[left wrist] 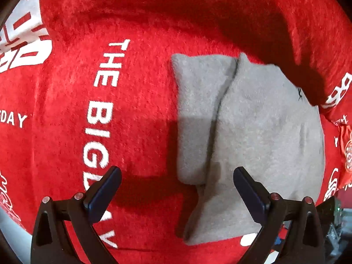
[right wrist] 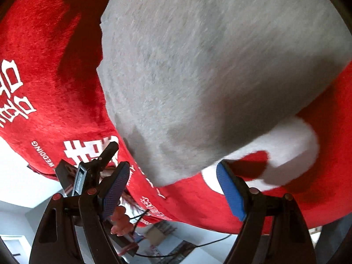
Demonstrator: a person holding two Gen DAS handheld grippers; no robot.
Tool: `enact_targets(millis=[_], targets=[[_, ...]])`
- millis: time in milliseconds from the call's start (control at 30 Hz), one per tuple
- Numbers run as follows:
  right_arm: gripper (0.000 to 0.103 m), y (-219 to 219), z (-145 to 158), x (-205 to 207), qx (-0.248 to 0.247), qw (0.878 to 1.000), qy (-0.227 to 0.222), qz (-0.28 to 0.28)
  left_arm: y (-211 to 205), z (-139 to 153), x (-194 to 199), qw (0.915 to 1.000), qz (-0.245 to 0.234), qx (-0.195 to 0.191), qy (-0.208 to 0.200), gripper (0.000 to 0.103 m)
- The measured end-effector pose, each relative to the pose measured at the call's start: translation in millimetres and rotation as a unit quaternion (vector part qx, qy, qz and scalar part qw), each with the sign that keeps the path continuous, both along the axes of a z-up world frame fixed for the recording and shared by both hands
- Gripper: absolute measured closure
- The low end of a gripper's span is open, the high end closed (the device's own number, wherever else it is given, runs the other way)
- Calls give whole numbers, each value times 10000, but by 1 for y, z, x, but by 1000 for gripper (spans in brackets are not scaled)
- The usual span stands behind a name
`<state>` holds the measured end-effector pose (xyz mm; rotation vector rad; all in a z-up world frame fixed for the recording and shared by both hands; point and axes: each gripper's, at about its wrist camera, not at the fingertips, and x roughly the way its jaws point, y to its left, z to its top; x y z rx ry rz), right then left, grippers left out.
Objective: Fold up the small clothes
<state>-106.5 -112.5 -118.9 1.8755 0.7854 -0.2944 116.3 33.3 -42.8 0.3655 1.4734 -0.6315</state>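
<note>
1. Left wrist view: left tongs (left wrist: pixel 177 181) spread wide, released, nothing between them, hanging over the near edge of the grey garment (left wrist: pixel 253 127). The garment lies part-folded, one layer over another, on the red plush cover (left wrist: pixel 99 22) of the surface.
2. Right wrist view: right tongs (right wrist: pixel 173 176) spread wide, released, just short of the garment's (right wrist: pixel 209 66) near corner.
3. Risk: closing on that corner could pinch only the top layer, or catch the red cover too, dragging the fold askew.
</note>
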Motion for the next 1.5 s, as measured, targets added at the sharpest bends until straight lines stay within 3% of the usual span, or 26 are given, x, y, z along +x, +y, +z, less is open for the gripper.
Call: enact_targets(millis=[133,300,333,367,400,433,533,700,800,900,933,1033,1067,1167,1233,1300,1333,1367,1433,1500], targets=[[19,0,3,16,-156,9997,-158,-107,6,-2,12,9999,-131,-60,-18,2],[20,0,-2,30,-54,9985,-259,-472,7,-5,20,9970,-11,-479,606,2],[32,0,-4,30,67,9979,-302,-571,9,-6,23,9945,60,-691,789,2],[70,0,-7,30,178,9976,-336,-586,12,-7,25,9923,116,-836,910,2],[91,0,-11,31,375,9972,-328,-555,12,-7,24,9895,189,-982,1044,2],[95,0,-12,30,453,9961,-418,-624,13,-8,24,9865,259,-1107,1179,2],[95,-8,0,27,383,9926,-857,-775,9,-17,27,9803,364,-1249,1488,2],[95,-23,32,31,8,9910,-1199,-600,-8,-35,26,9715,480,-1486,1785,2],[95,-27,44,34,-142,9910,-1251,-454,-28,-37,20,9623,390,-1669,2111,2],[95,-27,50,41,-431,9931,-1091,43,-52,-28,5,9555,83,-1862,2286,2],[95,-25,49,44,-495,9934,-1008,225,-59,-24,1,9560,-42,-1913,2226,7],[92,-19,42,47,-600,9917,-544,999,-76,-23,-10,9607,-339,-1771,2109,44],[91,-17,41,48,-652,9892,-389,1251,-77,-27,-11,9630,-380,-1648,2099,50],[90,-12,42,51,-1046,9651,206,2390,-76,-38,-15,9697,-458,-1334,1996,54],[89,-14,50,46,-1271,9517,314,2778,-75,-43,-18,9723,-426,-1244,1932,54],[64,-28,64,38,-1505,9461,364,2846,-77,-43,-20,9731,-333,-1262,1897,54],[46,-35,70,35,-1656,9459,368,2765,-78,-43,-21,9738,-286,-1235,1890,54],[45,-45,79,33,-1875,9457,353,2633,-80,-44,-21,9747,-260,-1197,1871,54],[50,-69,93,32,-2305,9435,369,2353,-84,-44,-23,9770,-288,-1112,1798,54],[83,-87,94,35,-2543,9403,525,2200,-89,-43,-26,9800,-390,-1008,1671,54]])
